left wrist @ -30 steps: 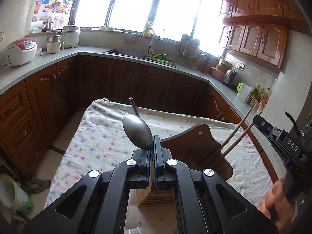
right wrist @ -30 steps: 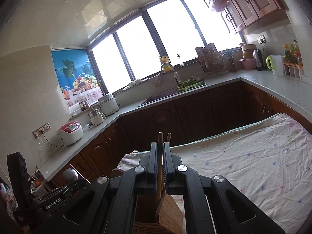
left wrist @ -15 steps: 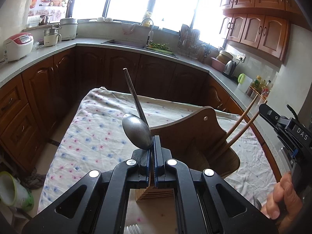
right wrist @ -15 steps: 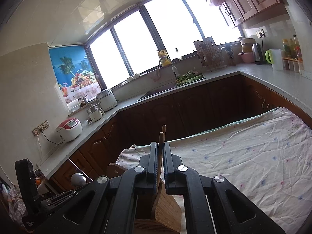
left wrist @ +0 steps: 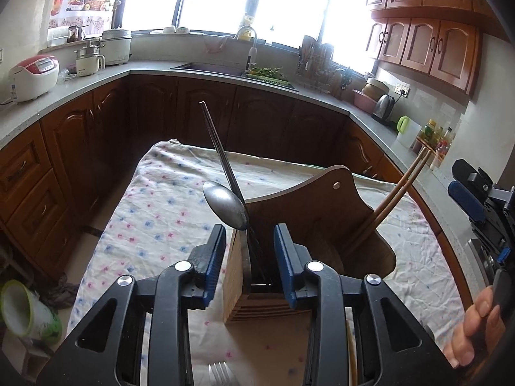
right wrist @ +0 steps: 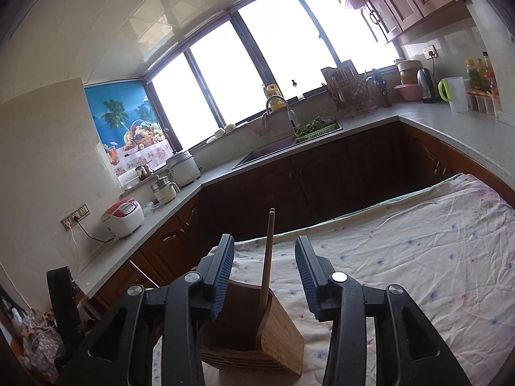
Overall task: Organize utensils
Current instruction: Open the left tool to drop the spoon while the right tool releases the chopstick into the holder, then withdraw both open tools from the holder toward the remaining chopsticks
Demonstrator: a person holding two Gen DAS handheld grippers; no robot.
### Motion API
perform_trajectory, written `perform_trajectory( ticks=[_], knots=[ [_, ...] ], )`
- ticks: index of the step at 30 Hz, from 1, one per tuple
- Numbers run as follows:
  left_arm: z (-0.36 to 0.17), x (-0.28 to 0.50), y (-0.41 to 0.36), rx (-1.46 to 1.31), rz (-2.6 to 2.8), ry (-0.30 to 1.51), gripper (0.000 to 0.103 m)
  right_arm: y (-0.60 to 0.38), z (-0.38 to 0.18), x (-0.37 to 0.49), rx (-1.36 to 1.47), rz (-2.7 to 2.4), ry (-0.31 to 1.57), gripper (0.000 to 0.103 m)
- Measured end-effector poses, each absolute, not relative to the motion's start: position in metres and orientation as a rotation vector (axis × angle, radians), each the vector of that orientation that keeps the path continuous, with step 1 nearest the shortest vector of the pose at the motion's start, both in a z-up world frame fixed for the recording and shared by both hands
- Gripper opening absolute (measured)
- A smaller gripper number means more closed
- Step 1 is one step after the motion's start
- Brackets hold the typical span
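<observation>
Left tongs (left wrist: 248, 251) just opened, spoon (left wrist: 227, 204) standing free in wooden holder (left wrist: 317, 212); right tongs (right wrist: 264, 262) just opened around chopsticks (right wrist: 267, 251); fork (left wrist: 220, 374) on surface.

We see a wooden utensil holder (left wrist: 309, 212) with a smooth, matt brown finish and visible layered grain at its base. The metal spoon (left wrist: 225, 204) is dull grey with a soft sheen. The chopsticks (left wrist: 399, 193) are matt pale wood. A wrinkled floral cloth (left wrist: 154, 212) covers the bench. Each gripper is glossy black plastic with ribbed blue pads (left wrist: 215, 257).
</observation>
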State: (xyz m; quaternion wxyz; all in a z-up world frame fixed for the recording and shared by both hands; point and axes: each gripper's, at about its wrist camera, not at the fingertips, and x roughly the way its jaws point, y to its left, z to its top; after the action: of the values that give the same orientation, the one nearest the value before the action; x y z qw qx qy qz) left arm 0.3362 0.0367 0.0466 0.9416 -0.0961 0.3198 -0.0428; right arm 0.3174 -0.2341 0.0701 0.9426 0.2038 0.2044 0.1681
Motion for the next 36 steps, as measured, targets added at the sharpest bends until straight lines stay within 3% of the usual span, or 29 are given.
perform_trajectory(
  ticks=[3,5,9,11,29,36],
  knots=[
    [0.047,0.329,0.036,-0.196,-0.077,0.651,0.05,-0.239,0.068,0.308,0.43,0.344,0.409,0.074],
    [0.048,0.323,0.037,-0.203,-0.073,0.655,0.06,-0.243,0.065,0.302,0.432,0.345,0.409,0.085],
    [0.051,0.302,0.037,-0.201,-0.043,0.636,0.076,-0.246,0.062,0.284,0.389,0.313,0.405,0.097],
    [0.052,0.288,0.038,-0.213,-0.046,0.622,0.076,-0.246,0.061,0.272,0.349,0.283,0.399,0.1],
    [0.028,0.2,0.021,-0.209,-0.089,0.691,0.078,-0.265,0.03,0.176,0.116,0.102,0.557,0.103],
    [0.011,0.187,0.004,-0.205,-0.129,0.76,0.078,-0.282,0.007,0.157,0.156,0.116,0.637,0.103]
  ],
)
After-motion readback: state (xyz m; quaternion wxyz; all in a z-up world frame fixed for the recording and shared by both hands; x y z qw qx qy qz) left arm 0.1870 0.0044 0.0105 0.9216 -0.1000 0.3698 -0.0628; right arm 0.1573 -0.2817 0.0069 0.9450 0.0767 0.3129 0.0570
